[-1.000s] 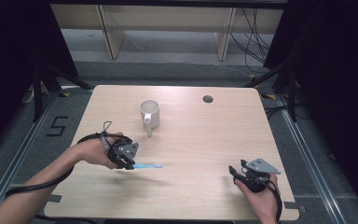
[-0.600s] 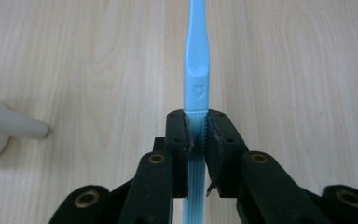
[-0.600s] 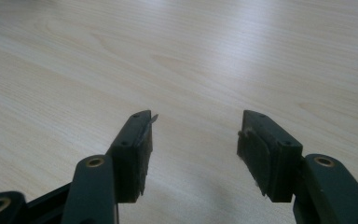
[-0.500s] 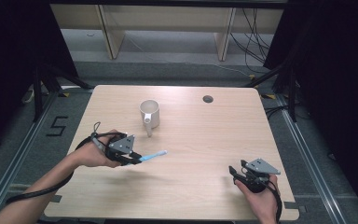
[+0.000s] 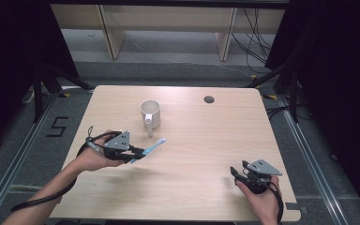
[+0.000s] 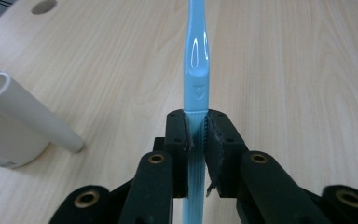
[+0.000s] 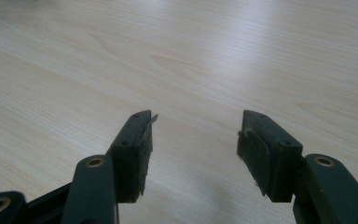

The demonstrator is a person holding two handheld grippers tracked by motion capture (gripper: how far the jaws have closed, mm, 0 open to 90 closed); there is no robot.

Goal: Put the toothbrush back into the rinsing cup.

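My left gripper (image 5: 134, 153) is shut on a light blue toothbrush (image 5: 153, 147), whose free end points up and to the right above the table, toward a white mug (image 5: 150, 114). In the left gripper view the toothbrush (image 6: 195, 70) runs straight up from between the pads (image 6: 215, 140), and the white mug (image 6: 9, 126) with its handle lies at the left edge. At the table's front right my right gripper (image 5: 236, 173) rests low over the wood. Its jaws stand apart in the right gripper view (image 7: 193, 135), with bare table between them.
The light wooden table (image 5: 201, 140) has a round cable hole (image 5: 209, 99) near its far edge. Black stands and cables lie on the floor to both sides. Shelving stands behind the table.
My left hand has lifted the toothbrush off the table and tilted its free end upward and a little nearer the mug. The right gripper has stayed put.
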